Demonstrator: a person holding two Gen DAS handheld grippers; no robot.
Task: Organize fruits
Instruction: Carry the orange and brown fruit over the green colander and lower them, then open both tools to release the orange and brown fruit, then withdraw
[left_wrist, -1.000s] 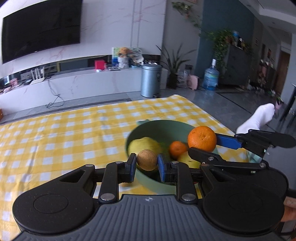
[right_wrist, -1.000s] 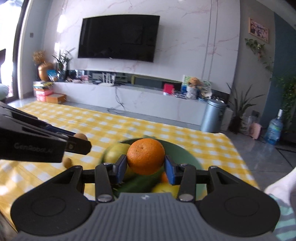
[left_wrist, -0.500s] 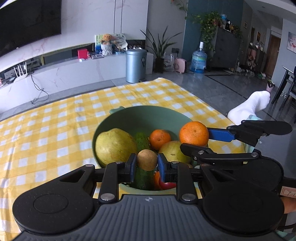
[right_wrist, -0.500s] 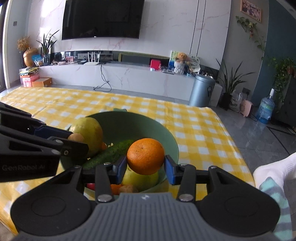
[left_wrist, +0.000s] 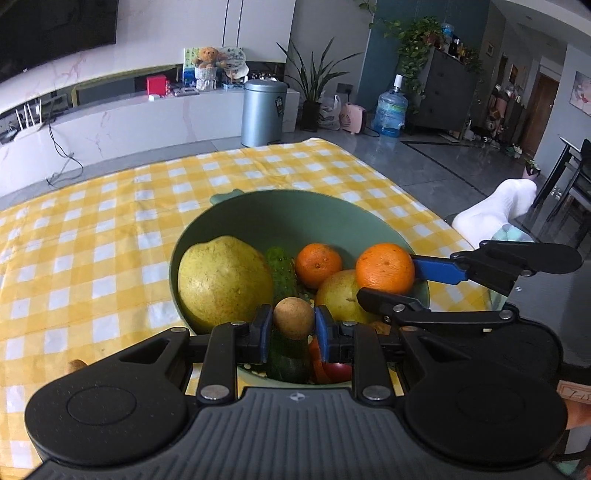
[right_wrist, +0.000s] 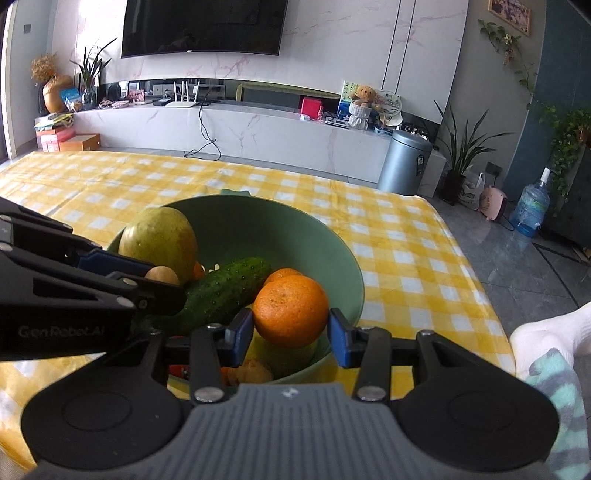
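Observation:
My left gripper is shut on a small round brown fruit and holds it over the near side of a green bowl. My right gripper is shut on an orange, held over the bowl's near right part. In the bowl lie a big yellow-green pomelo, a cucumber, a smaller orange, a yellow fruit and something red. The right gripper's fingers and its orange show in the left wrist view.
The bowl stands on a table with a yellow and white checked cloth. A small brown fruit lies on the cloth at the near left. The table's right edge is close, with a person's white sock beyond it.
Both grippers have moved forward and down over the bowl, each holding its fruit. The bowl's contents have come into fuller view.

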